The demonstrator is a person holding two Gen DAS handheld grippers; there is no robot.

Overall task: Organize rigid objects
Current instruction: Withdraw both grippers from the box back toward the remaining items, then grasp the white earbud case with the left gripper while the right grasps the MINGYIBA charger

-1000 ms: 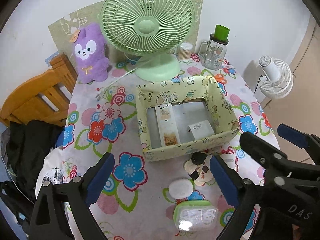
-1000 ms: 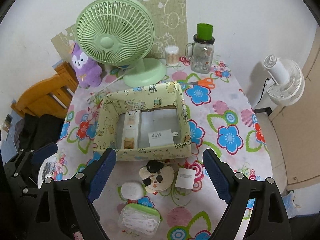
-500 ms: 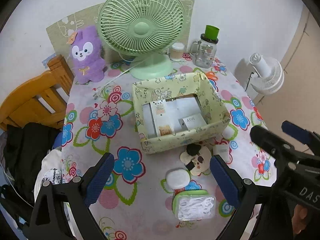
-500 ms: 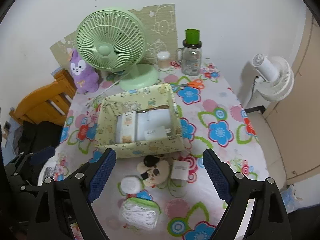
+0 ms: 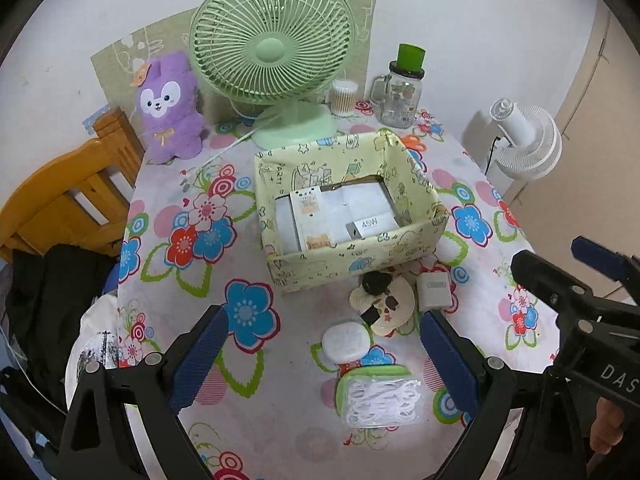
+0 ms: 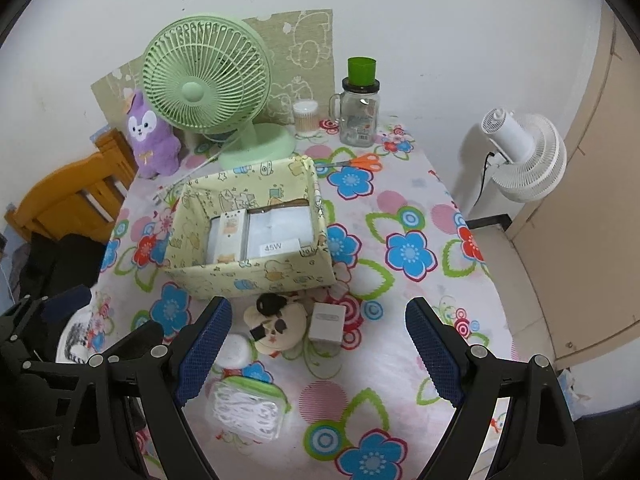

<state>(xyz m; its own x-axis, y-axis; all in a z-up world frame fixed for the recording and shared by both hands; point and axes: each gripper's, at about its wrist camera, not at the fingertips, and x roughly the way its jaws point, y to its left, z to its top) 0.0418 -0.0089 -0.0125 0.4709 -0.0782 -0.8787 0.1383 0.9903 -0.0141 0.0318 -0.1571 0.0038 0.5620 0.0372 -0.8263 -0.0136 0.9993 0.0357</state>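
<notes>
Both my grippers, left [image 5: 320, 360] and right [image 6: 318, 350], have drawn back with fingers spread and empty, leaving the charger [image 6: 328, 322] at 6 o'clock of the box [image 6: 256, 276] unsorted.

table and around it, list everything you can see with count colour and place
storage box: 1, pale yellow print, table centre
boxes inside: several, white
desk fan: 1, green, back
plush toy: 1, purple, back left
glass jar: 1, green cap, back
cotton swab tub: 1, clear
scissors: 1, orange
charger: 1, white
round pouch: 1, cream
oval case: 1, white
lidded container: 1, green-rimmed
floor fan: 1, white
chair: 1, wooden
left gripper: open
right gripper: open
</notes>
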